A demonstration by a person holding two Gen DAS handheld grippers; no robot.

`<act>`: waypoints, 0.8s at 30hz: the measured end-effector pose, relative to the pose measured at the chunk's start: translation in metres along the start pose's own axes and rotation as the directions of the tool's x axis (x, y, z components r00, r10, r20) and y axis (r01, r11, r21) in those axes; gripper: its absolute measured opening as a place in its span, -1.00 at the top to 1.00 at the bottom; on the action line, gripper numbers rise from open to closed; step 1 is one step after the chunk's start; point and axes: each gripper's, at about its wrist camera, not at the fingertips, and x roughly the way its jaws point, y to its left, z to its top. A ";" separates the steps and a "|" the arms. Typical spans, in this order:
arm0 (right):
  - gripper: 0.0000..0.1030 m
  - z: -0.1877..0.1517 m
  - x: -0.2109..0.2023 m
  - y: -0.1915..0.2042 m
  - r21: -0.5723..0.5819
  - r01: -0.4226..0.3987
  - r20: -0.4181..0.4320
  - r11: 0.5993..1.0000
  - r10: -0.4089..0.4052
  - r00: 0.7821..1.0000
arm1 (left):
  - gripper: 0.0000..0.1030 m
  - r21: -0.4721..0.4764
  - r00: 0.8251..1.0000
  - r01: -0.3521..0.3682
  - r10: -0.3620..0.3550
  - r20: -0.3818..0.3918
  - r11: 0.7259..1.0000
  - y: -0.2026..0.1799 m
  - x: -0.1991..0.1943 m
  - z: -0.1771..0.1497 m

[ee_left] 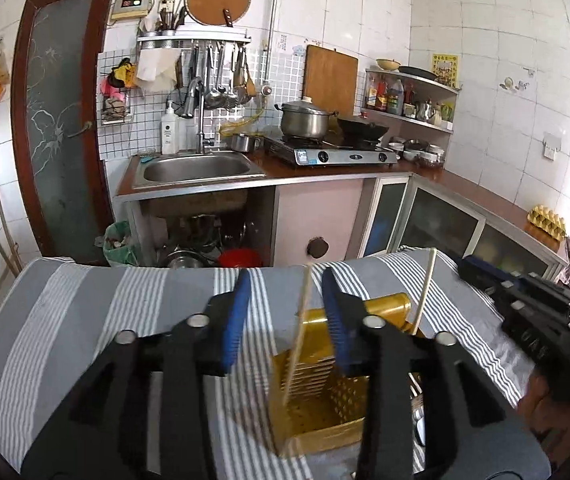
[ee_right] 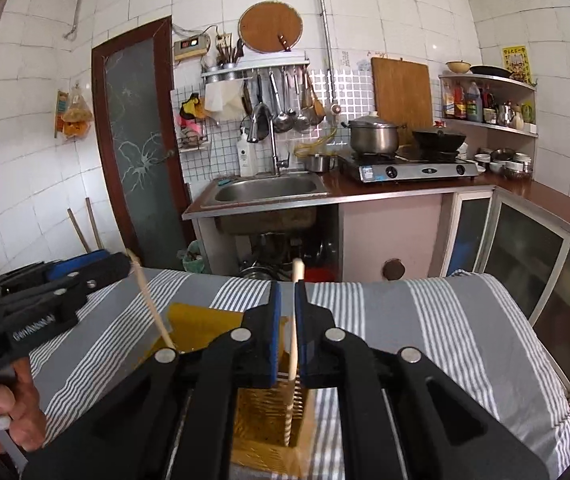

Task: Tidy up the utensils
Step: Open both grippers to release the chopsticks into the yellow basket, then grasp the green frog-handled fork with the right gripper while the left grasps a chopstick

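standing on the striped cloth, a yellow perforated utensil holder (ee_left: 317, 396) has 2 pale chopsticks leaning out of it. the left chopstick (ee_left: 299, 332) rises between the blue pads of the left gripper (ee_left: 287, 320), whose jaws stand partly apart with no pad pressing on it. the right chopstick (ee_left: 425, 288) slants up past the holder's far rim. on the right wrist view the same holder (ee_right: 269, 416) sits below the right gripper (ee_right: 288, 332), whose jaws are nearly closed on a chopstick (ee_right: 293, 344) that runs upright through the narrow gap, its lower end down inside the holder's slatted compartment. the other chopstick (ee_right: 151, 304) leans out to the left there, its top near the tip of the left gripper (ee_right: 119, 266). a hand (ee_right: 9, 412) holds that gripper's handle at the lower left edge.

the grey and white striped cloth (ee_left: 97, 312) covers a table or counter in front. behind it is a small tiled kitchen: a steel sink (ee_left: 197, 168) set in a brown countertop (ee_left: 465, 188), a 2-burner gas stove (ee_left: 333, 152) bearing a lidded steel pot (ee_left: 305, 118) and a dark wok (ee_left: 363, 126), ladles hung from a wall rack (ee_left: 195, 40), a wooden cutting board (ee_left: 331, 76) against the wall, and a corner shelf (ee_left: 413, 96) of bottles. a frosted glass door (ee_left: 61, 120) stands to the left.
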 end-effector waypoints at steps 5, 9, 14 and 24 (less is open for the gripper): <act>0.21 0.003 -0.048 -0.022 0.016 0.048 0.032 0.999 -0.048 0.998 | -0.19 0.021 0.996 -0.074 0.073 0.041 0.997 0.025 -0.052 -0.002; 0.21 -0.018 -0.077 -0.038 0.008 0.075 -0.015 0.997 -0.075 0.997 | -0.24 0.021 0.988 -0.153 0.152 0.021 0.988 0.058 -0.088 -0.036; 0.21 -0.067 -0.111 -0.046 -0.002 0.081 -0.072 0.997 -0.081 0.994 | -0.31 0.031 0.972 -0.230 0.231 -0.029 0.973 0.088 -0.116 -0.099; 0.21 -0.155 -0.147 -0.036 0.027 0.065 -0.203 0.998 -0.058 0.978 | -0.31 -0.019 0.957 -0.262 0.257 -0.134 0.965 0.104 -0.155 -0.192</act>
